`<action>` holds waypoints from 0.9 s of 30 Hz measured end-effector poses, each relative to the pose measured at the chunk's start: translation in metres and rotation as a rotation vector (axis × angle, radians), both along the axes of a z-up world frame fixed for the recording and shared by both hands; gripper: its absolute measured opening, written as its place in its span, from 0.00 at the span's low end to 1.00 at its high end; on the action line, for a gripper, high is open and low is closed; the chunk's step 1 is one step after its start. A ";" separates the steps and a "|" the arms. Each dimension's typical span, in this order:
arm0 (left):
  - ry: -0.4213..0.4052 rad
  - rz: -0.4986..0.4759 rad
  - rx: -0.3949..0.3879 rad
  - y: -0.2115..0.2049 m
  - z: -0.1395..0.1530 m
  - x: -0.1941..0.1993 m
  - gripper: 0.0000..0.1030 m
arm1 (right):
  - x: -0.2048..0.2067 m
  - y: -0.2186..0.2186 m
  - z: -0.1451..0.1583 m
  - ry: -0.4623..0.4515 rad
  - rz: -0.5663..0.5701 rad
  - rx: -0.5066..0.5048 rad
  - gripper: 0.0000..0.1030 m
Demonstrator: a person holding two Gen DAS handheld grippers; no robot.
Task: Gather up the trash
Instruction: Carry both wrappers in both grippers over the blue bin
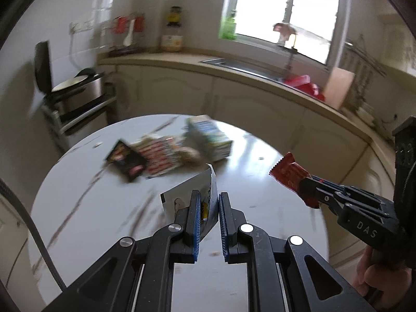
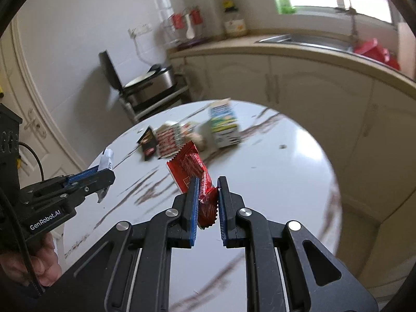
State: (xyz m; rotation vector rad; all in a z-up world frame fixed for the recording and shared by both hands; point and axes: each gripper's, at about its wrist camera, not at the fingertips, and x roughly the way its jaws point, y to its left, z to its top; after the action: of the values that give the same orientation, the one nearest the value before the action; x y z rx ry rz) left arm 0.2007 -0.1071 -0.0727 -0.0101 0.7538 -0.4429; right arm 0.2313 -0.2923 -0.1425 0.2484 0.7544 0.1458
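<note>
Two pieces are being carried: the left gripper (image 1: 209,215) pinching a white printed wrapper (image 1: 205,195), the right gripper (image 2: 208,202) a crinkled red foil wrapper (image 2: 192,169), while a black sachet (image 2: 148,143), red-printed packets (image 2: 169,137) and a small drink carton (image 2: 225,124) are lying ahead on the round white marbled table (image 2: 286,182).

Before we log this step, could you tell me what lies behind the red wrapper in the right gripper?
Behind the red wrapper, over the round table, lie a carton, a red-and-white pack and a black packet. The wrapper hides part of the pile.
</note>
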 end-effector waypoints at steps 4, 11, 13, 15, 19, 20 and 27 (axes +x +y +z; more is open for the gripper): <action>-0.014 -0.084 0.002 -0.047 0.005 -0.012 0.09 | -0.032 -0.042 0.010 -0.024 -0.072 -0.008 0.13; 0.009 -0.267 -0.010 -0.139 -0.003 -0.028 0.09 | -0.093 -0.135 0.009 0.000 -0.255 -0.023 0.13; 0.030 -0.323 -0.012 -0.167 -0.010 -0.033 0.09 | -0.107 -0.159 0.004 0.016 -0.302 -0.019 0.13; 0.058 -0.379 -0.009 -0.196 -0.019 -0.038 0.09 | -0.124 -0.185 -0.005 0.043 -0.358 -0.024 0.13; 0.101 -0.460 0.015 -0.238 -0.036 -0.040 0.09 | -0.152 -0.227 -0.032 0.107 -0.435 -0.013 0.13; 0.115 -0.482 0.025 -0.249 -0.043 -0.042 0.09 | -0.157 -0.234 -0.039 0.121 -0.447 -0.007 0.13; 0.214 -0.566 0.106 -0.305 -0.089 -0.035 0.09 | -0.175 -0.269 -0.100 0.235 -0.504 0.061 0.13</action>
State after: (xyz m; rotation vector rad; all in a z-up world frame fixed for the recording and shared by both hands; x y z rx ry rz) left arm 0.1657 -0.4121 -0.1618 0.2643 0.9901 -0.9500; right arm 0.0565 -0.5609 -0.2427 0.5120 0.8981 -0.3437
